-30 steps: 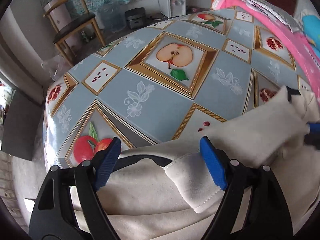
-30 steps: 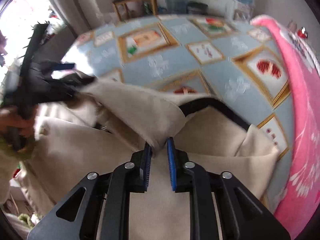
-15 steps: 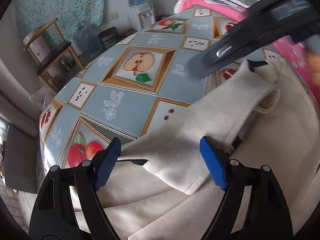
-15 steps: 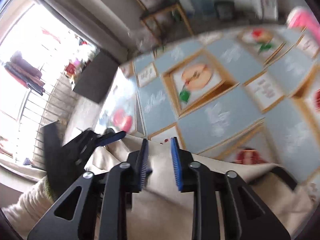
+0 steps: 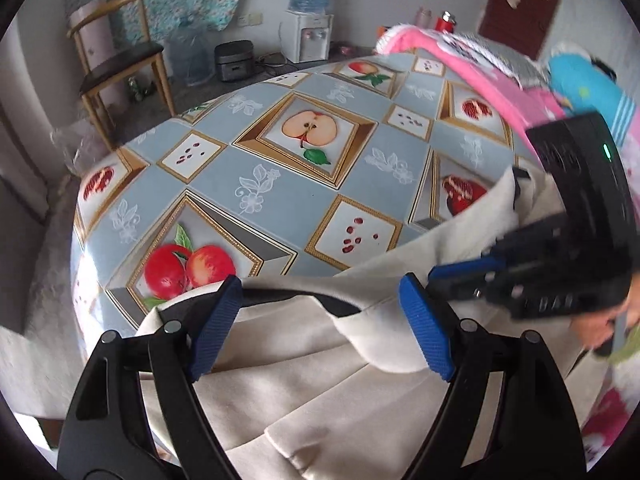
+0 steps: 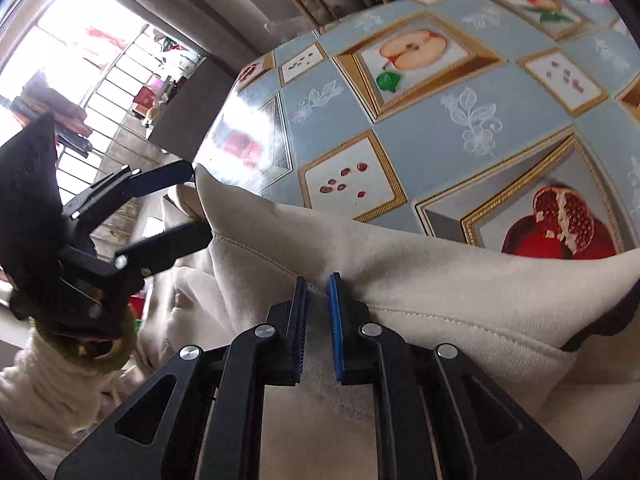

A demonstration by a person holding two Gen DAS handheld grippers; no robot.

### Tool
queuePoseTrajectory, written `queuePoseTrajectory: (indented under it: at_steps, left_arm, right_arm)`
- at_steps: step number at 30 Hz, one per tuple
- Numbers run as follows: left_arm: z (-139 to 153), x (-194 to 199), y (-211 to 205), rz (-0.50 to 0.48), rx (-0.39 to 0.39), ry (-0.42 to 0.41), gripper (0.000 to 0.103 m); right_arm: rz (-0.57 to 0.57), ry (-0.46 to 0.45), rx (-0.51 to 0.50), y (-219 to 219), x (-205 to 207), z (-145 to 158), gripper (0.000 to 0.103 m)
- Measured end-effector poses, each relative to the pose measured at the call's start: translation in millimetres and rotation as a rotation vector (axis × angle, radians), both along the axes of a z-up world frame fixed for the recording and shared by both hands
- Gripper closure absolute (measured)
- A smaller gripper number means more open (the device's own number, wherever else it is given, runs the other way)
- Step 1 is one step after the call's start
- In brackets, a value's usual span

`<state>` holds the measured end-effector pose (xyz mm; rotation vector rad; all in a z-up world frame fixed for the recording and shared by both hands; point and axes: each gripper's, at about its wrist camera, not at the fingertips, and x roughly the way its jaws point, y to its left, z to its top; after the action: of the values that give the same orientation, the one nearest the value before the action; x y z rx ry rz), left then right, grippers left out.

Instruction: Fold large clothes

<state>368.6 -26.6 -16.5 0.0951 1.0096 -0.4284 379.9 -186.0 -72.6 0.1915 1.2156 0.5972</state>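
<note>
Best to let the closing right tongs [image 6: 318, 328] finish clamping the stitched fold of the cream garment [image 6: 440, 292] heaped low in frame on the worktop [image 5: 280, 200], bringing the wide-apart, empty left tongs [image 5: 320, 320] onto the black-trimmed edge [image 5: 280, 294].

A lived-in home, probably its dining room: fruit-print surface [image 5: 280, 208], wooden chair [image 5: 120, 68], water dispenser [image 5: 308, 20], rice cooker [image 5: 234, 60], barred window [image 6: 100, 60].
</note>
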Motion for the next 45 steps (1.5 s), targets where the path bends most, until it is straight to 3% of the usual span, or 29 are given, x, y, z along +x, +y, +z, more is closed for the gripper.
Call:
queuePoseTrajectory:
  at_steps: [7,11,13,16,19,23,28,30,38,41,42,45]
  left_arm:
    - [6,-4,20,0.113,-0.080,0.025,0.037]
    - [4,-5,30,0.149,-0.149,0.051,0.048]
    - [3,-6,32,0.151,-0.172,0.064,0.055]
    - [4,-7,31,0.148,-0.179,0.076,0.060]
    - [9,-10,28,0.119,-0.194,0.066,0.059]
    - [9,-11,13,0.058,-0.129,0.045,0.057]
    - [-9,-1,-3,0.065,-0.054,0.068,0.057]
    - [-15,3,-6,0.078,-0.029,0.067,0.057]
    - [-37,17,-10,0.083,0.043,0.102,0.055]
    - [-40,14,-10,0.073,0.055,0.102,0.055]
    - [-40,13,-9,0.073,0.055,0.100,0.055]
    - [-31,8,-1,0.060,-0.006,0.088,0.055]
  right_arm:
    - [-0.103,-0.166,0.050,-35,-20,55,0.093]
    - [-0.068,-0.148,0.003,-15,-17,43,0.093]
    - [-0.041,-0.152,-0.072,-10,-14,35,0.093]
    - [-0.076,-0.120,-0.026,-19,-11,36,0.093]
    - [-0.139,-0.186,0.036,-38,-19,66,0.093]
    - [-0.150,-0.229,0.077,-50,-33,89,0.093]
    - [-0.078,-0.127,0.088,-31,-36,66,0.093]
    - [-0.070,-0.140,0.044,-23,-35,63,0.093]
    - [-0.126,-0.164,0.098,-27,-5,61,0.093]
    - [-0.081,-0.103,0.045,-19,0,40,0.093]
    - [-0.060,-0.071,-0.028,-14,-2,24,0.093]
    - [-0.040,-0.065,-0.082,-11,-8,3,0.093]
